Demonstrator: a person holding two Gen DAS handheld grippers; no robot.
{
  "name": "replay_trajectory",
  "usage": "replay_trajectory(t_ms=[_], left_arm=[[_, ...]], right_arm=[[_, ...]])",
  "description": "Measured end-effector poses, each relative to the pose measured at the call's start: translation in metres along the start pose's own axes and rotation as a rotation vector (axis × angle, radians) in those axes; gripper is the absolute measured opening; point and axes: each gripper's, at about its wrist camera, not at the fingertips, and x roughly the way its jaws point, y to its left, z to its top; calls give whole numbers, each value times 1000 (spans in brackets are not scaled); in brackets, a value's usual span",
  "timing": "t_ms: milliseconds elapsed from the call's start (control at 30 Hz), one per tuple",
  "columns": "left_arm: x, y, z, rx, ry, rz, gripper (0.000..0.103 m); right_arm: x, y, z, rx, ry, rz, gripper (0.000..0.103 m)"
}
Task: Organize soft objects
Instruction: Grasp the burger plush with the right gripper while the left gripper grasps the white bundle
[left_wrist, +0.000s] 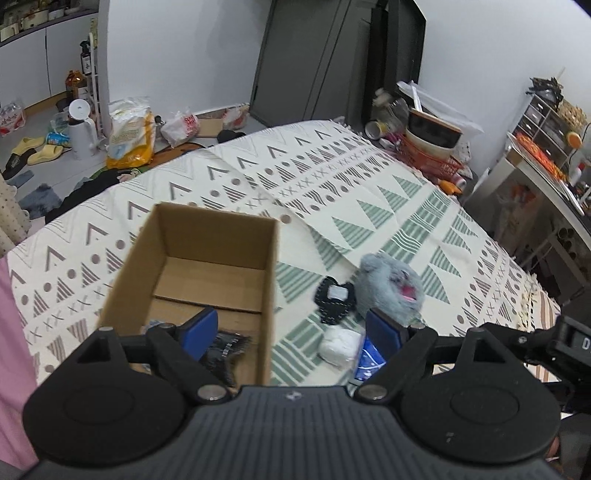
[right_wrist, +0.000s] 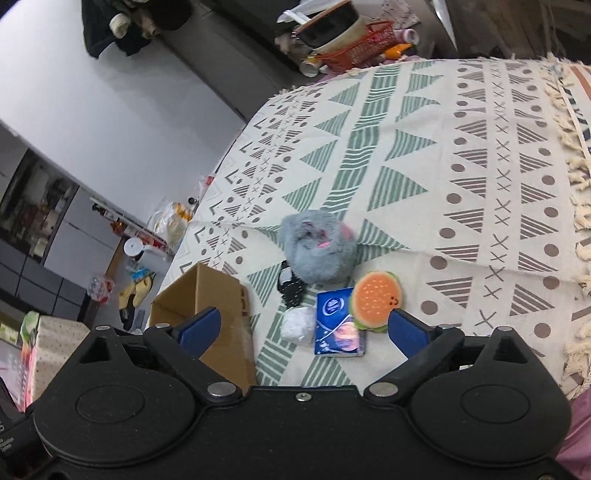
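Observation:
An open cardboard box (left_wrist: 207, 266) stands on the patterned bedspread (left_wrist: 332, 177); a dark item (left_wrist: 225, 350) lies in its near corner. My left gripper (left_wrist: 291, 332) is open and empty, straddling the box's right wall. Right of the box lie a grey plush toy (left_wrist: 391, 284), a black spotted cloth (left_wrist: 334, 299), a white wad (left_wrist: 340, 347) and a blue tissue pack (left_wrist: 365, 360). In the right wrist view my right gripper (right_wrist: 306, 328) is open and empty above the tissue pack (right_wrist: 338, 321), white wad (right_wrist: 297, 325), burger plush (right_wrist: 376, 299), grey plush (right_wrist: 317, 251) and box (right_wrist: 207, 306).
A red basket with bowls and bottles (left_wrist: 432, 147) sits at the bed's far corner. Bags, slippers and a white kettle (left_wrist: 79, 125) litter the floor to the left. A cluttered shelf (left_wrist: 546, 147) stands on the right. The bedspread's fringed edge (right_wrist: 576, 221) runs along the right.

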Motion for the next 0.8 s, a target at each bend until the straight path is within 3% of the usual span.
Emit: replay_trajectory(t_ms=[433,500,800], left_arm=[[42,-47,-12,48,45,17,85],[49,-52,-15,53,54,21,85],[92,-69,-30,95,97,35,76]], right_arm=[[26,-41,7,116,51,41,85],[32,-47,8,133,62,40,79],[62,-64,10,183,120,25,73]])
